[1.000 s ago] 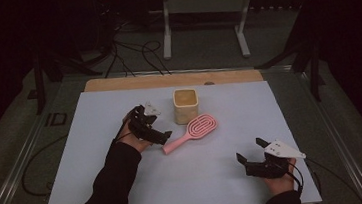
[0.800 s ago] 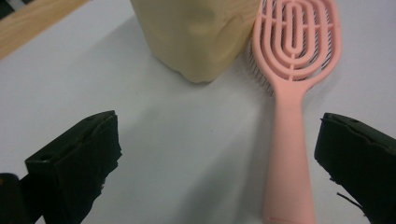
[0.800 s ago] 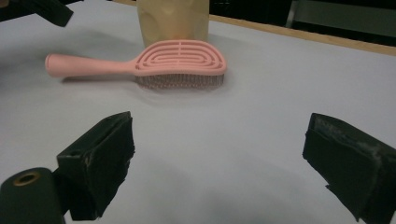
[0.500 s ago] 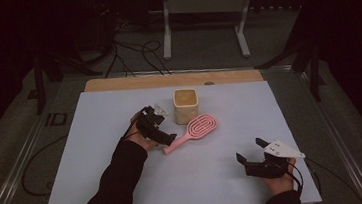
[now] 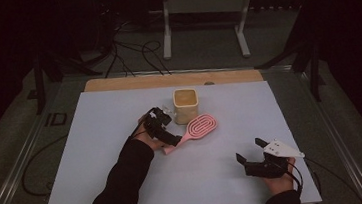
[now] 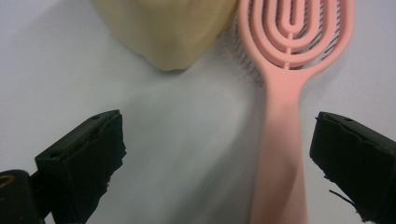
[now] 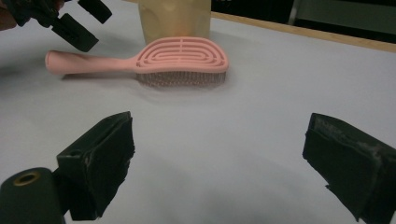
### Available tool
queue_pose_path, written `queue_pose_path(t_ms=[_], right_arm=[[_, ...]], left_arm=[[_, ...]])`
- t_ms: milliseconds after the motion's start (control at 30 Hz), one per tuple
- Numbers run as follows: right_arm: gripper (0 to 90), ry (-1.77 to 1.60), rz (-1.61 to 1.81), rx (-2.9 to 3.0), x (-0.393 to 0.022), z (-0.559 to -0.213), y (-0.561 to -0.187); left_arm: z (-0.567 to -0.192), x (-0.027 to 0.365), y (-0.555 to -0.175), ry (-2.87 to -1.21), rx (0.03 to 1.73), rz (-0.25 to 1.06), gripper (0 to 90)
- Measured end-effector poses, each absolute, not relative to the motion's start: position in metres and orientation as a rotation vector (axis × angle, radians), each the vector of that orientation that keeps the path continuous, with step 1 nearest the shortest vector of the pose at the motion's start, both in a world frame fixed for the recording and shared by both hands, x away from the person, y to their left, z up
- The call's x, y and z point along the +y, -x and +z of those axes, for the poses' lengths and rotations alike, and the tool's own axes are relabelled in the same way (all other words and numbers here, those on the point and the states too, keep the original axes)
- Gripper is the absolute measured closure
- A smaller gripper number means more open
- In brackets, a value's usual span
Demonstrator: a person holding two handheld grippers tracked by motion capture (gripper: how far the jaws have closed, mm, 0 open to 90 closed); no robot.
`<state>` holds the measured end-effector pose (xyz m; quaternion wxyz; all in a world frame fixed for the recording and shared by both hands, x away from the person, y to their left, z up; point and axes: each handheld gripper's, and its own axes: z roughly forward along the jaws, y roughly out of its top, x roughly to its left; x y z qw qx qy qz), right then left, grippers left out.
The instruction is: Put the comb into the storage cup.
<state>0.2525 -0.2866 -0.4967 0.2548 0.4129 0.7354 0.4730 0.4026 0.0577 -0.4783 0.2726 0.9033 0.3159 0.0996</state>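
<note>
Since the earlier frame the left gripper (image 5: 168, 135) is brought down over the pink brush (image 6: 285, 107) handle, fingers apart astride it, its long axis running up the frame between them.

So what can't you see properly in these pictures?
- Pink brush: handle end cut off by the bottom edge in the left gripper view.
- Beige cup: its top is cut off there; the inside is too small in the high view.
- Brush bristles: blurred in the right gripper view.
</note>
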Motion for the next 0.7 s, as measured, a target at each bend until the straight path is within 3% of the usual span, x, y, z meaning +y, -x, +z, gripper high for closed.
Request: queue_pose_path(t_ms=[367,700], right_arm=[[8.6,-1.122,1.280,2.003,-0.287,-0.497,-0.253],[8.6,-1.124,1.280,2.004,-0.287,-0.497,-0.253]], left_arm=[[-0.485,0.041,-0.406,-2.489,0.847,0.211,7.4],[-0.489,0.028,-0.403,-2.559,0.823,0.232,24.9]])
